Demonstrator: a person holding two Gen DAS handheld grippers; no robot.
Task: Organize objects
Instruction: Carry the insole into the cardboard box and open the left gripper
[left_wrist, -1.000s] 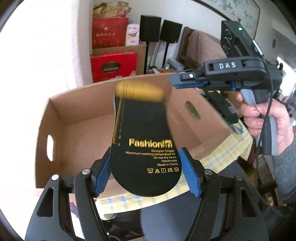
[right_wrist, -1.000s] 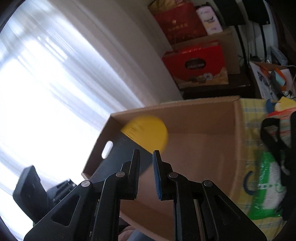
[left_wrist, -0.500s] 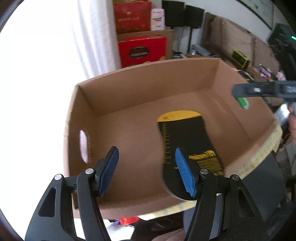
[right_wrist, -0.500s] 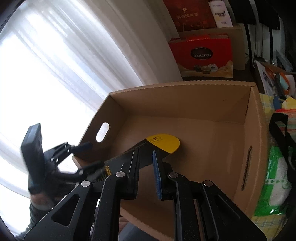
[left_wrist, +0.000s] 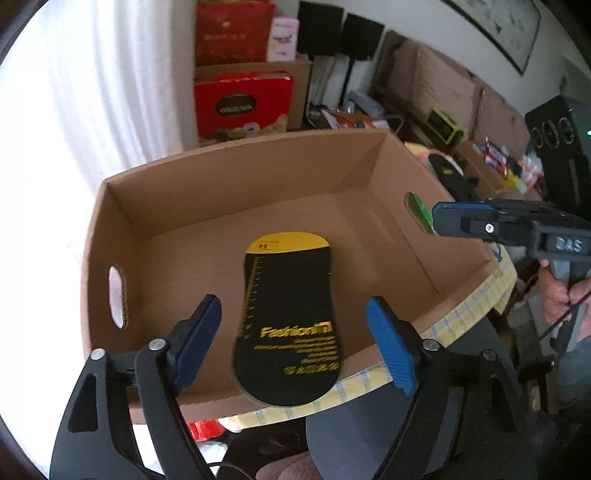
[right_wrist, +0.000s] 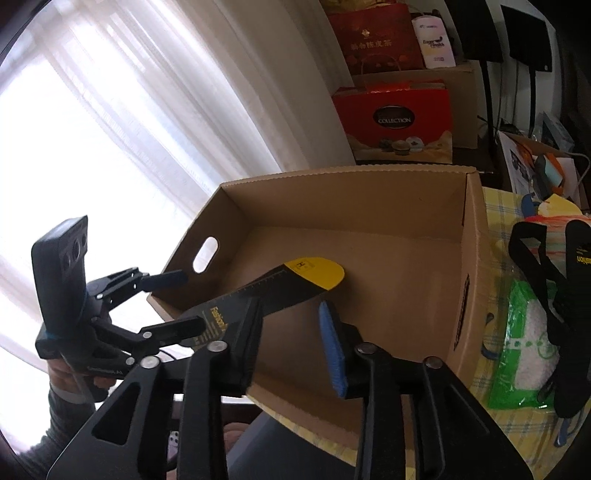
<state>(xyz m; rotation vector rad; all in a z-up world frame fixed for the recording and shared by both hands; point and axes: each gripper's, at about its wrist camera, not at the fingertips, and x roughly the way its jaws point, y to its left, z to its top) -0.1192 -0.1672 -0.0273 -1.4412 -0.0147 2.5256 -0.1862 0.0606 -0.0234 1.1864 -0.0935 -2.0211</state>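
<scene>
A black, yellow-tipped cardboard insole card (left_wrist: 288, 325) is lying in the open brown cardboard box (left_wrist: 236, 173), its printed end overhanging the near rim. The left gripper (left_wrist: 295, 350), jaws just opened wide, is flanking it without contact. The right gripper (right_wrist: 291, 347), also just opening, is hovering empty. Only the right view is showing a green-and-white bag (right_wrist: 524, 347) right of the box.

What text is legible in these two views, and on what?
"Fashion": black-and-yellow insole lying in the cardboard box; the small gold lines under it are too blurred to read.
"COLLECTION": red gift box.
"DAS": right gripper.
"Eager Health", roughly: white carton.
Gold characters on the red bag: unreadable.
</scene>
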